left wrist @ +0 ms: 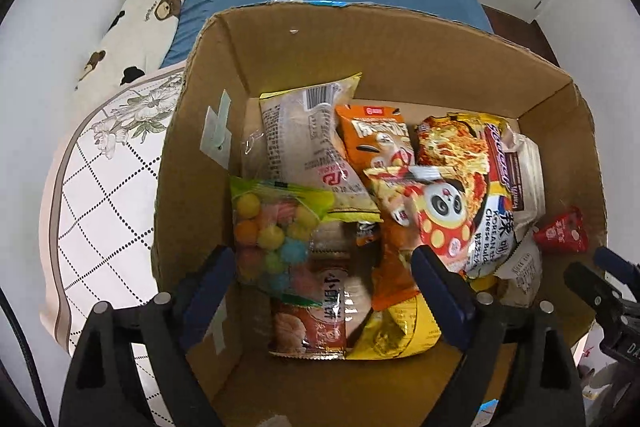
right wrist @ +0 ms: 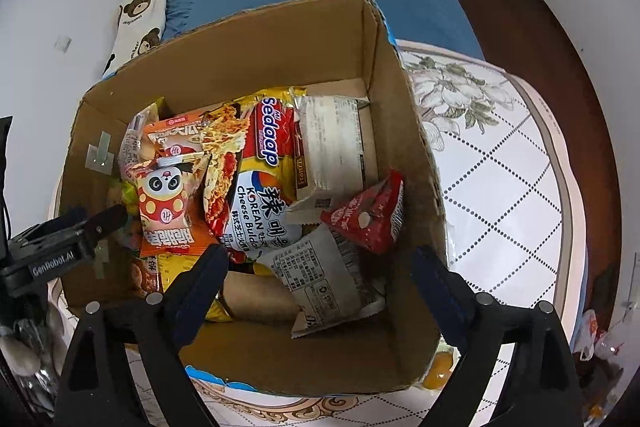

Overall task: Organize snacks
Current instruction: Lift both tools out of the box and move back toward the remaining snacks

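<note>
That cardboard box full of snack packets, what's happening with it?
A person is sorting snacks with two handheld grippers. The cardboard box sits on a quilted mattress and holds a jumble of packets. The left gripper hovers open above a bag of colorful candy balls, the right gripper open over a grey wrapper. Neither holds anything.

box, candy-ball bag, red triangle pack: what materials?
Box: brown corrugated cardboard, matte; raw frayed top edges, tape scraps on one wall.
Candy-ball bag: thin clear glossy plastic film, probably; coloured balls show through, with glare.
Red triangle pack: glossy printed film, plastic or foil-lined; creases catch light, can't tell which.
</note>
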